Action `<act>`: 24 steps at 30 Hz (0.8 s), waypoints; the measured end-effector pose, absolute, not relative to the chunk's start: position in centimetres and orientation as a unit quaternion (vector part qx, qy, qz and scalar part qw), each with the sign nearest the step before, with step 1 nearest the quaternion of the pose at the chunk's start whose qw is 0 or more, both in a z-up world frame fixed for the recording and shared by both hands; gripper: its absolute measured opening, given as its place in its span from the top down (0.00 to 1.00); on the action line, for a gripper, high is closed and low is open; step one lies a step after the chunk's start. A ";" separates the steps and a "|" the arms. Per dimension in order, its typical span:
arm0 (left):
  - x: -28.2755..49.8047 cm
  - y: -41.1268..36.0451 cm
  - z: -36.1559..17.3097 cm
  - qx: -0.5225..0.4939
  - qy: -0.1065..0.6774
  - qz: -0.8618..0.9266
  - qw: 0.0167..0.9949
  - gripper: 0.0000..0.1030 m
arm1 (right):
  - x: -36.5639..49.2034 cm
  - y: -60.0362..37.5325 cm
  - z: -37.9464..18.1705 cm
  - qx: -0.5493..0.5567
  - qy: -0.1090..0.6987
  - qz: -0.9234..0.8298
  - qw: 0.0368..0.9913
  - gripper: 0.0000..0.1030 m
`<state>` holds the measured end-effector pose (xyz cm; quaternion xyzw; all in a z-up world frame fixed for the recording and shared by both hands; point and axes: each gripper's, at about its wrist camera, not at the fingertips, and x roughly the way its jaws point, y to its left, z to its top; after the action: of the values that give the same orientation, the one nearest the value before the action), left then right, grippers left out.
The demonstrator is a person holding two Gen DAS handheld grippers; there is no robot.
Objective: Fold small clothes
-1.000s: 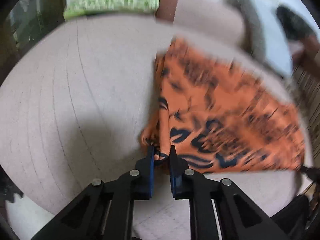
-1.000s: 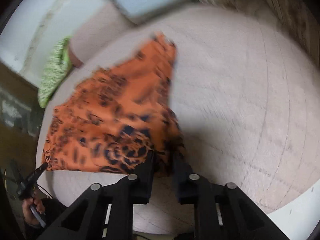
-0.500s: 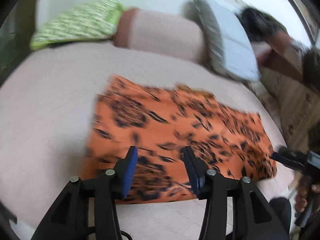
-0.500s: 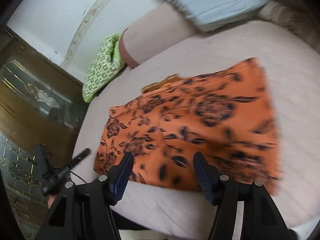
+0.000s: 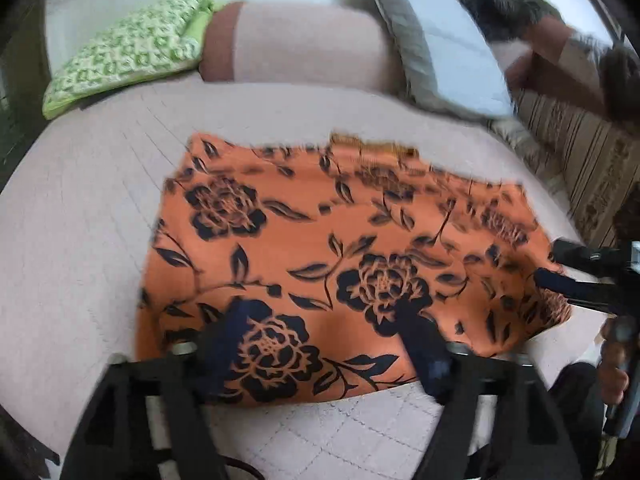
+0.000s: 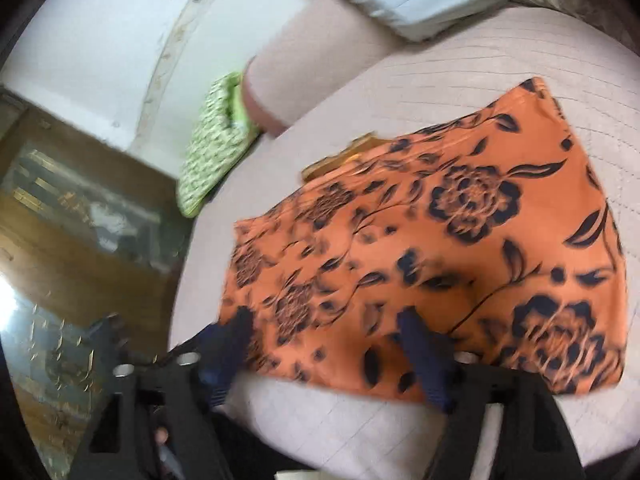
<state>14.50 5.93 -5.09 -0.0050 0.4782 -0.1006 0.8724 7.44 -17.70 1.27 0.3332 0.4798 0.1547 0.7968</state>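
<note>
1. Orange floral garment (image 5: 344, 264) lies flat, folded into a rough rectangle, on the pinkish quilted bed (image 5: 80, 240).
2. Left gripper (image 5: 324, 344) hovers over its 6 o'clock edge, fingers spread wide, holding nothing.
3. Right gripper (image 6: 328, 344) likewise, fingers spread.
4. Green pillow (image 5: 124, 48) sits at 11 o'clock.

You have one orange floral garment (image 5: 340, 248) on one quilted bed (image 5: 80, 220), two grippers, left (image 5: 324, 340) and right (image 6: 328, 344), and three cushions: green-patterned (image 5: 124, 48), pink bolster (image 5: 304, 52), pale blue (image 5: 448, 44).
</note>
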 end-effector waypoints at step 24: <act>17.8 2.6 -4.6 0.001 0.478 -0.116 0.871 0.24 | 17.5 -30.1 1.1 0.408 0.415 0.142 0.801 0.25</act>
<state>17.83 2.63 -4.63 0.0010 0.4778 -0.1161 0.8707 17.52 -30.11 1.07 0.4085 0.4147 0.1417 0.8007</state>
